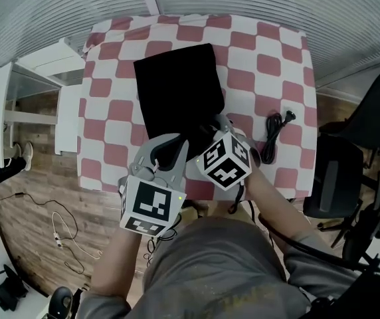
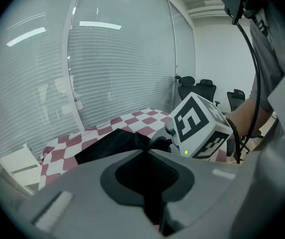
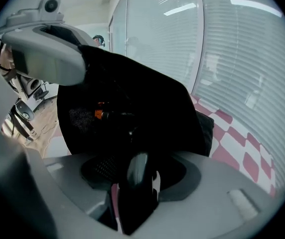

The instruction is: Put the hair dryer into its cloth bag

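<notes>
On my left, the left hand-held gripper [image 1: 174, 145] sits at the near edge of the flat black cloth bag [image 1: 177, 85]. Its jaws are closed on a pinch of that cloth. The bag lies mid-way across the desk [image 1: 270, 45], which has a red-and-white checked cover.

Just right of that pinch, the right hand-held gripper [image 1: 215, 126] points down at the same near edge. Its jaws stand apart, with the black glossy hair dryer [image 3: 136, 180] upright between them and slivers of checked cover showing on either side of it. Beyond the jaws the dryer runs on into the bag's dark mouth.

Well right of the bag, a black power cord with plug [image 1: 272, 137] lies looped on the desk.

The head view hides the dryer under the two grippers; only the right gripper view lets me see it and the lifted bag edge. The left gripper view shows me the pinched cloth, and the right gripper's black-and-white marker cube [image 2: 200, 126] just beyond it.
</notes>
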Motion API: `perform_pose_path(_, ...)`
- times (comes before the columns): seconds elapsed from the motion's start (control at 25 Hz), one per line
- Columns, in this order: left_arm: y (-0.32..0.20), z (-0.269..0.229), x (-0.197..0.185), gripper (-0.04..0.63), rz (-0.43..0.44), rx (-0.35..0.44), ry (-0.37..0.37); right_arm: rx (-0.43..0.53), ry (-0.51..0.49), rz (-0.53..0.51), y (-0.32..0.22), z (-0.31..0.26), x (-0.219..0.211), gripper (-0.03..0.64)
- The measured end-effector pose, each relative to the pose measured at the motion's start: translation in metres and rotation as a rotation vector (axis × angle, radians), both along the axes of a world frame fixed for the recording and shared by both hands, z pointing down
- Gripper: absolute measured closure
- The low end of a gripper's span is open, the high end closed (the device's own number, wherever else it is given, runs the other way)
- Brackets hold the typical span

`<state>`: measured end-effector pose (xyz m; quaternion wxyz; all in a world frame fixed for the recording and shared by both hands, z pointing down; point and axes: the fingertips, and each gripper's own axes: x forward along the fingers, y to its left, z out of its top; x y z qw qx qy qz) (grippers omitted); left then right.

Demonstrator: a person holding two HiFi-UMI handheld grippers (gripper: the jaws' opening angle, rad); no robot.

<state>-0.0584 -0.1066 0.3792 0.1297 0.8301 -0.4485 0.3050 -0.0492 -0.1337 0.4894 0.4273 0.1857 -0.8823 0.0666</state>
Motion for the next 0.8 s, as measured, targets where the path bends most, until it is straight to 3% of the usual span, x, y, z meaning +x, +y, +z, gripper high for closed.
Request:
perform_pose_path(0.28,0.006,0.008,-0.003,0.575,-0.041,0.021,0.018,0.006,-0.014,-0.005,0.009,-0.003,0.015,0.346)
perform_pose_path(0.56,0.024,0.011,-0.011,0.348,-0.129,0.089,-0.017,-0.001,0.000,0.012,0.013,-0.008,0.030,0.337)
perform_pose_path(0.8,0.035,0.037,-0.019,0.316,-0.167,0.083,-0.073,0.028,-0.045,0.040,0.007,-0.033,0.028,0.353)
